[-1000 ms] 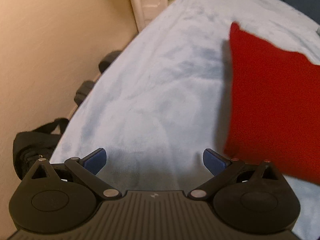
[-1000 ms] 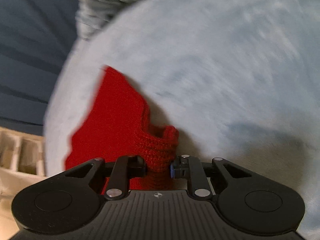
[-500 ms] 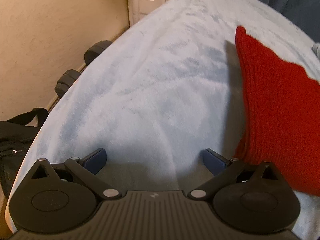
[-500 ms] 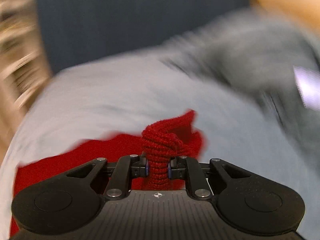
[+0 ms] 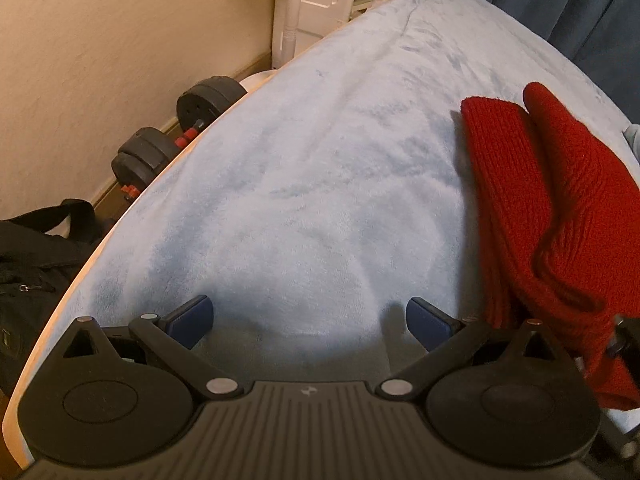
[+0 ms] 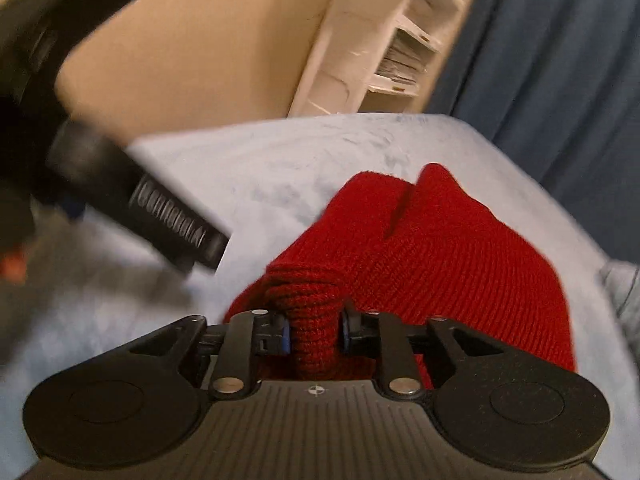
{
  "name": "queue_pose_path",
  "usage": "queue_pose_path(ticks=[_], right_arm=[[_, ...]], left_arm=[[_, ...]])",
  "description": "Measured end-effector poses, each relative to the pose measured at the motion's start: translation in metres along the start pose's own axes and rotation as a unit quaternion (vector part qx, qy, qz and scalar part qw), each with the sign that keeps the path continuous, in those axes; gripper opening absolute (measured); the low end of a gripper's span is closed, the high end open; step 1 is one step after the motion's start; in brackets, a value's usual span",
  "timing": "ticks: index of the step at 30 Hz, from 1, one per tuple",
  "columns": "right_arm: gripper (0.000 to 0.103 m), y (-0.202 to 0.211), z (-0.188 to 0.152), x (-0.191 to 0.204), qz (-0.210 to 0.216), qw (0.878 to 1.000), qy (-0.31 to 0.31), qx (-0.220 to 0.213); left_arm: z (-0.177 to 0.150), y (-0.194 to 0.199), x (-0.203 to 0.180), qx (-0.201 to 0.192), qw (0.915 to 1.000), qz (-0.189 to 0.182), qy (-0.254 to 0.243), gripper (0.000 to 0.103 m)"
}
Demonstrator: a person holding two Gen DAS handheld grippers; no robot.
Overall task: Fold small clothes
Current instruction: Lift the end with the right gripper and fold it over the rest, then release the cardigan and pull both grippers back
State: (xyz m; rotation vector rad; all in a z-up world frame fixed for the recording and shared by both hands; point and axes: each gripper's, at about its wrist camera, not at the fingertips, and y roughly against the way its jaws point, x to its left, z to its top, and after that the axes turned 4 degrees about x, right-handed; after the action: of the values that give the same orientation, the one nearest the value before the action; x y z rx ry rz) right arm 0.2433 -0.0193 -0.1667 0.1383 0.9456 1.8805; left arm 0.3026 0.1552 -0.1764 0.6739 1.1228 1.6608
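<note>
Wool, or something knitted like it, is what we have in hand: the red knit garment (image 6: 460, 248) looks thick, soft and light, with coarse ribs that should give the pads plenty to bite on. We judge that it will sag and bunch wherever it is lifted, so a hold on a corner or a doubled edge seems best, not the middle of a panel. It lies on the pale blue bed cover (image 5: 320, 168), towards the right side in the left wrist view, one layer already turned over another so that two rounded ends (image 5: 516, 120) show side by side at the far end.

Our right tongs (image 6: 315, 330) have a bunched roll of the near edge between the pads; the jaws are opening, and in the right wrist view a thin gap shows on the right-hand side of the roll, though the picture is too blurred to be sure. Our left tongs (image 5: 309, 318) stand wide and empty just beside the garment, over bare cover.

Of containers we see only a black bag (image 5: 36, 248) on the floor beside the bed, near the dumbbells (image 5: 176, 136), and a white shelf unit (image 6: 400, 40) holding what look like papers; the bag's contents are hidden.
</note>
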Motion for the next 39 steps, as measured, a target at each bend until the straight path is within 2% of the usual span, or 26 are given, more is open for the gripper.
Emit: queue_pose_path(ticks=[3, 5, 7, 8, 11, 13, 15, 17, 18, 20, 22, 24, 25, 27, 29, 31, 32, 33, 34, 39], right_arm=[[0.036, 0.014, -0.002, -0.001, 0.028, 0.999, -0.02, -0.01], [0.049, 0.02, -0.003, -0.003, 0.064, 0.996, -0.057, -0.015], [0.066, 0.024, -0.002, -0.002, 0.107, 0.99, -0.089, -0.007], [0.067, 0.029, -0.003, 0.0, 0.122, 0.988, -0.092, -0.006], [0.062, 0.06, -0.01, -0.017, 0.15, 0.984, -0.095, -0.011], [0.062, 0.079, -0.018, -0.041, 0.11, 0.984, -0.138, -0.019], [0.061, 0.094, -0.033, -0.071, 0.032, 0.981, -0.19, -0.027], [0.049, 0.094, -0.047, -0.095, -0.051, 0.971, -0.232, -0.021], [0.038, 0.09, -0.053, -0.105, -0.074, 0.965, -0.253, -0.007], [0.037, 0.072, -0.065, -0.115, -0.07, 0.959, -0.273, 0.026], [0.038, 0.053, -0.077, -0.107, -0.047, 0.964, -0.252, 0.068], [0.037, 0.052, -0.082, -0.089, -0.062, 0.974, -0.206, 0.071], [0.038, 0.058, -0.081, -0.086, -0.06, 0.974, -0.207, 0.071], [0.038, 0.073, -0.076, -0.09, -0.023, 0.968, -0.24, 0.072], [0.045, 0.105, -0.074, -0.092, 0.002, 0.964, -0.258, 0.065], [0.065, 0.143, -0.069, -0.083, -0.008, 0.964, -0.26, 0.045], [0.071, 0.16, -0.068, -0.081, -0.013, 0.964, -0.262, 0.033], [0.082, 0.178, -0.066, -0.075, -0.017, 0.964, -0.265, 0.018], [0.087, 0.2, -0.067, -0.07, -0.019, 0.963, -0.269, 0.002], [0.089, 0.269, -0.067, -0.057, -0.025, 0.962, -0.268, -0.04]], left_arm=[[0.001, 0.0, -0.001, 0.001, 1.0, -0.002, -0.001, 0.103], [0.002, 0.002, 0.0, 0.005, 0.9999, -0.009, 0.005, 0.103], [0.004, 0.007, 0.001, 0.009, 0.9996, -0.022, 0.017, 0.103], [0.005, 0.012, 0.0, 0.01, 0.9992, -0.033, 0.018, 0.103], [0.006, 0.035, -0.007, -0.011, 0.9986, -0.052, -0.002, 0.103], [0.004, 0.052, -0.014, -0.03, 0.9971, -0.067, -0.022, 0.103], [0.001, 0.062, -0.024, -0.037, 0.9952, -0.081, -0.039, 0.103], [-0.001, 0.064, -0.037, -0.036, 0.9937, -0.09, -0.057, 0.103], [-0.003, 0.062, -0.047, -0.032, 0.9935, -0.085, -0.068, 0.103], [-0.006, 0.05, -0.062, -0.018, 0.9939, -0.07, -0.084, 0.103], [-0.012, 0.033, -0.07, -0.002, 0.9939, -0.038, -0.104, 0.103], [-0.018, 0.031, -0.064, 0.007, 0.9939, -0.038, -0.104, 0.103], [-0.019, 0.037, -0.058, 0.006, 0.9944, -0.041, -0.097, 0.103], [-0.024, 0.054, -0.05, 0.008, 0.9948, -0.033, -0.096, 0.103], [-0.034, 0.076, -0.046, -0.006, 0.9936, -0.009, -0.112, 0.103], [-0.048, 0.102, -0.043, -0.016, 0.9912, -0.01, -0.131, 0.103], [-0.056, 0.115, -0.041, -0.021, 0.9906, -0.015, -0.134, 0.103], [-0.064, 0.13, -0.038, -0.025, 0.9902, -0.023, -0.135, 0.103], [-0.072, 0.142, -0.037, -0.028, 0.9902, -0.03, -0.134, 0.103], [-0.113, 0.197, -0.038, -0.03, 0.99, -0.039, -0.132, 0.103]])
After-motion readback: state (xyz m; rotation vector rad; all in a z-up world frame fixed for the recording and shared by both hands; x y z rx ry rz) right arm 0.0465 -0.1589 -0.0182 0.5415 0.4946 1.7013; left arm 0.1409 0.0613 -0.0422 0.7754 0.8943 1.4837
